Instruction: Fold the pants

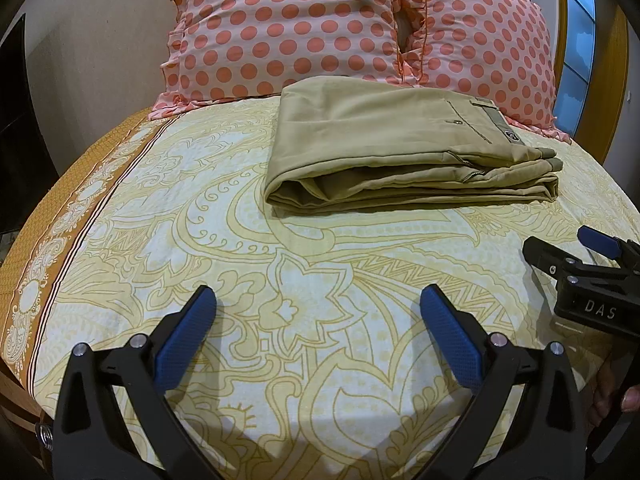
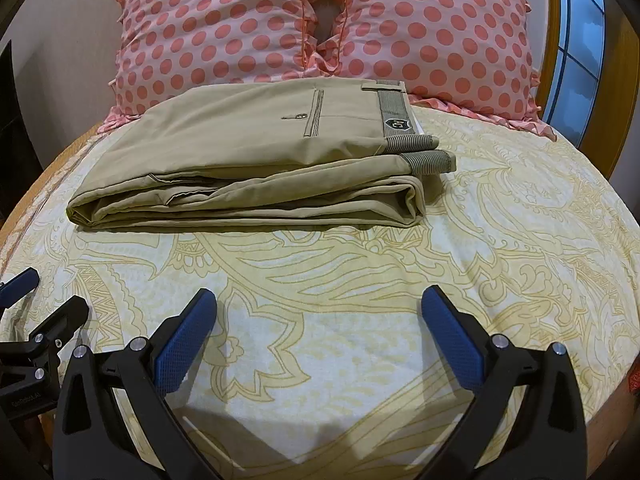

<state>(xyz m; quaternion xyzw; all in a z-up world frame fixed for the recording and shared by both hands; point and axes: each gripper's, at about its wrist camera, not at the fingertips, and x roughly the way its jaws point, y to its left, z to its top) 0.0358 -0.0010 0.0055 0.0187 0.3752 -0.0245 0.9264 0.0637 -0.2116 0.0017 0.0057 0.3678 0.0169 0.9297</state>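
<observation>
Khaki cotton, folded several layers deep: the pants [image 2: 248, 156] lie as a flat, compact stack on the bed [image 1: 304, 280], and the task appears essentially finished. Taking the stack as landmark: two polka-dot pillows [image 2: 320, 24] stand directly behind it, touching or nearly touching its far edge; bare patterned sheet lies in front of it; both grippers sit on that near side, well apart from the cloth.

Step in hand, as judged: release and inspection. To do it well, keep both claws clear of the stack so no layer is dragged. If any tidying is wanted, press lightly on the top layer rather than pinch an edge. The open layers along the front face would be the first to slide.

Orientation: the stack's long axis runs left to right across the bed, parallel to the pillows. The waistband [image 2: 396, 118] with its badge points right; the rounded fold closes the left end. The back pocket [image 2: 314, 114] and button face up.

Left gripper [image 1: 318, 300]: jaws spread wide, holding nothing, over bare sheet in front of the stack.

Right gripper [image 2: 319, 300]: jaws likewise spread wide and empty, in front of the stack, toward its right end.
</observation>
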